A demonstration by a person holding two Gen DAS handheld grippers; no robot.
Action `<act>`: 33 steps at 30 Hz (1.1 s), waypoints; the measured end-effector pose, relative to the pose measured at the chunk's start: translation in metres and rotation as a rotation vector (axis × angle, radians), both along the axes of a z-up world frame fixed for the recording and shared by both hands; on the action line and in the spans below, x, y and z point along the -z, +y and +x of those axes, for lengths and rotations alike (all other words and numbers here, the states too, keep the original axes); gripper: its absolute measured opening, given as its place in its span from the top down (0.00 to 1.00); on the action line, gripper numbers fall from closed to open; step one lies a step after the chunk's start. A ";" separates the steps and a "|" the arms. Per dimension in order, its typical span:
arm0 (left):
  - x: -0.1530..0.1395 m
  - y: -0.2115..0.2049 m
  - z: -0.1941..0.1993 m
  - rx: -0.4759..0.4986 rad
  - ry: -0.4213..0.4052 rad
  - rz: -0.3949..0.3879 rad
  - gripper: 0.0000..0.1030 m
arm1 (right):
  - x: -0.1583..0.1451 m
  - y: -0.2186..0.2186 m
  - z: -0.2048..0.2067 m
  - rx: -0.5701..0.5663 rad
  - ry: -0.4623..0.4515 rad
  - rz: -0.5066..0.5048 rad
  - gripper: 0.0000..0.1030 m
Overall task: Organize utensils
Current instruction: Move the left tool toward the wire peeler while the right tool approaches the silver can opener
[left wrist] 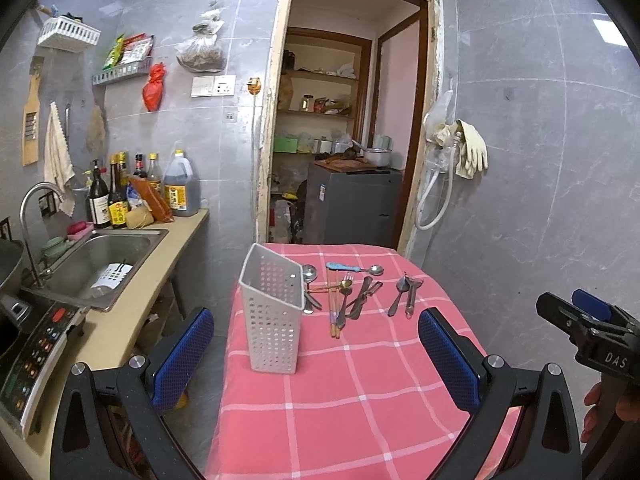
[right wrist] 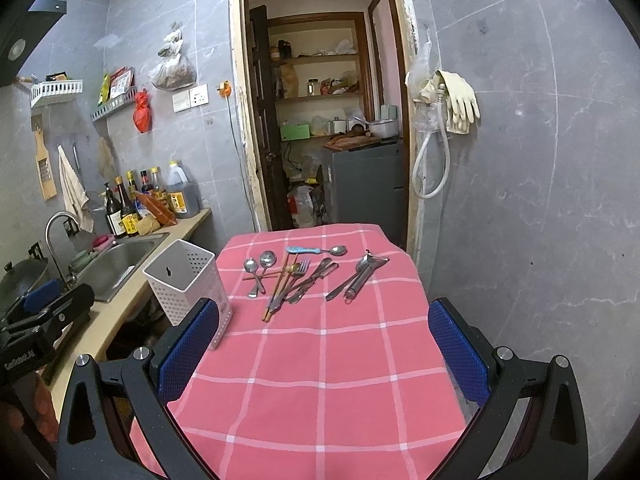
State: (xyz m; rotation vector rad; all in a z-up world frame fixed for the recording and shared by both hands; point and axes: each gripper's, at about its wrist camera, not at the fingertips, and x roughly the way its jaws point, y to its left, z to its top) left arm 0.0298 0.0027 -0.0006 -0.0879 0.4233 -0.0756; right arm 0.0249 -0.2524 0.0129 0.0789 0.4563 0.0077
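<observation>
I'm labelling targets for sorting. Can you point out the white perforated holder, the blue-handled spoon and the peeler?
white perforated holder (left wrist: 276,320): left wrist view, front wall.
blue-handled spoon (right wrist: 303,249): right wrist view, blue handle.
peeler (right wrist: 357,279): right wrist view, metal handle.

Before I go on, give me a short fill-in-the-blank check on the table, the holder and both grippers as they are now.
1. The white utensil holder stands upright and is ____ inside.
2. The tablecloth is ____ with white lines.
3. The blue-handled spoon lies on the ____ side of the utensil pile.
4. The left gripper and the right gripper are both ____.

Missing words: empty; pink; far; open
</observation>
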 end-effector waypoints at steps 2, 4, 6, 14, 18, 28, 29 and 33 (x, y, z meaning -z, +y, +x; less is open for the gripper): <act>-0.002 -0.005 0.009 0.010 -0.003 0.004 0.00 | -0.003 -0.003 0.006 -0.002 -0.004 -0.009 0.01; -0.003 -0.009 0.017 0.023 -0.006 0.001 0.00 | -0.005 -0.009 0.017 -0.008 -0.008 -0.011 0.01; -0.005 -0.016 0.029 0.036 -0.008 -0.003 0.00 | -0.007 -0.016 0.029 -0.019 -0.009 -0.010 0.01; -0.007 -0.049 0.092 0.049 -0.024 -0.010 0.00 | -0.013 -0.052 0.104 -0.097 -0.011 -0.032 0.01; -0.003 -0.071 0.131 0.041 -0.022 -0.014 0.00 | -0.011 -0.071 0.149 -0.132 -0.002 -0.042 0.01; 0.027 -0.106 0.219 0.004 0.040 -0.012 0.00 | 0.020 -0.106 0.256 -0.219 0.032 -0.011 0.01; 0.033 -0.109 0.229 0.006 0.053 -0.013 0.00 | 0.026 -0.108 0.267 -0.228 0.039 -0.008 0.01; 0.056 -0.117 0.254 0.014 0.088 -0.003 0.00 | 0.049 -0.110 0.295 -0.254 0.065 0.010 0.01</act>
